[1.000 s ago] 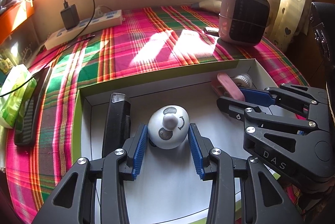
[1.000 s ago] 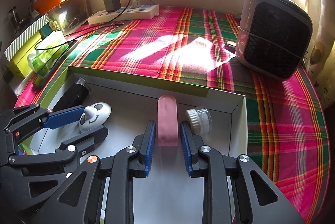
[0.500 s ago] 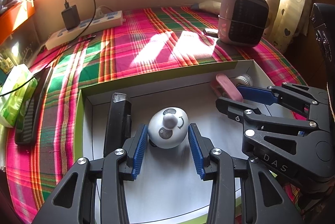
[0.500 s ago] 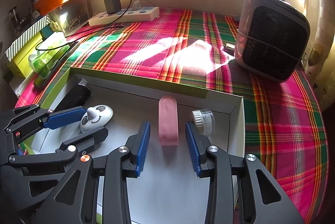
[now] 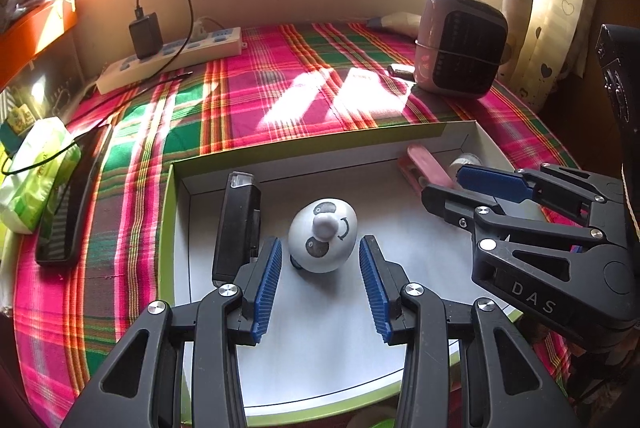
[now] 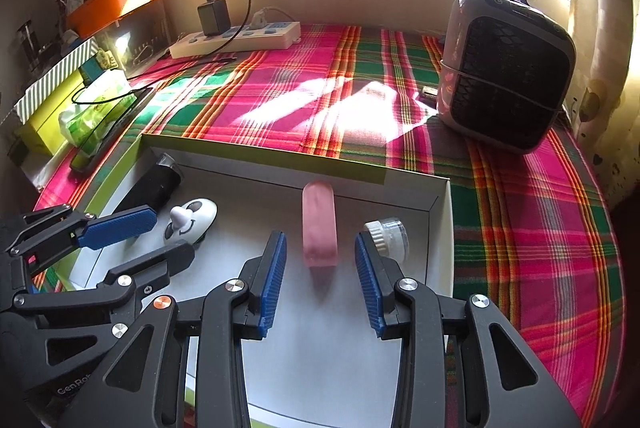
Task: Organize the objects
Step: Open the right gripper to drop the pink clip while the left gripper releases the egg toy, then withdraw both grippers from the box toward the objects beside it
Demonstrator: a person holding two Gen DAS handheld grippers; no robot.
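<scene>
Box holds pink case, panda toy, black device, possibly jar

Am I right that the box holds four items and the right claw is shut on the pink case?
Not quite. The box does hold four items, but the right claw is open: the right wrist view shows a clear gap between each pad and the pink case, which lies free on the box floor.
</scene>
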